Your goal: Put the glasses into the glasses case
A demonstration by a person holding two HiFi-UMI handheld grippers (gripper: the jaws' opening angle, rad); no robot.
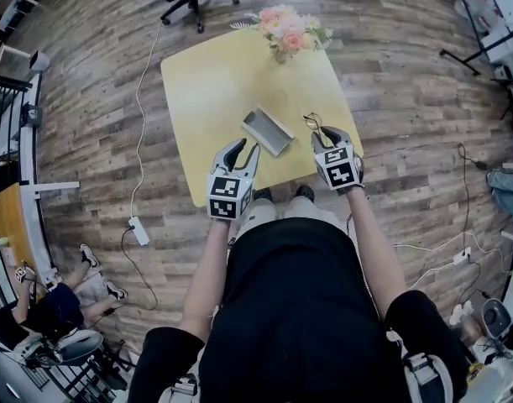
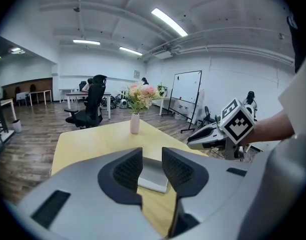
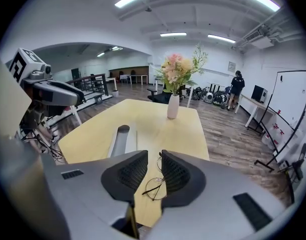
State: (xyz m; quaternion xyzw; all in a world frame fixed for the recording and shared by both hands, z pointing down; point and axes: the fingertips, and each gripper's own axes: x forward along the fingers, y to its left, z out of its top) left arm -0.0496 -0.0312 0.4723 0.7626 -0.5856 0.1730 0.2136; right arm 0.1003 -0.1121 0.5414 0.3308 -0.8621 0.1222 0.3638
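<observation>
Hovering near glasses [image 3: 156, 187] — right gripper [image 3: 154, 157] ajar

Two hand-held grippers [image 1: 244, 151] [image 1: 330, 138], one glasses case [image 1: 267, 130], one pair of glasses [image 3: 154, 188], one flower vase [image 3: 173, 106]

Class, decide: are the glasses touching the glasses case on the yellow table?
Apart. The head view shows a strip of bare yellow table between the glasses and the glasses case.

Left gripper [image 1: 243, 148]: my forearm extended, tilted downward, fingers [image 2: 125, 171] slightly apart, holding nothing.
Right gripper [image 1: 326, 137]: my forearm extended, pitched steeper downward, fingers [image 3: 132, 171] narrowly apart, holding nothing.
</observation>
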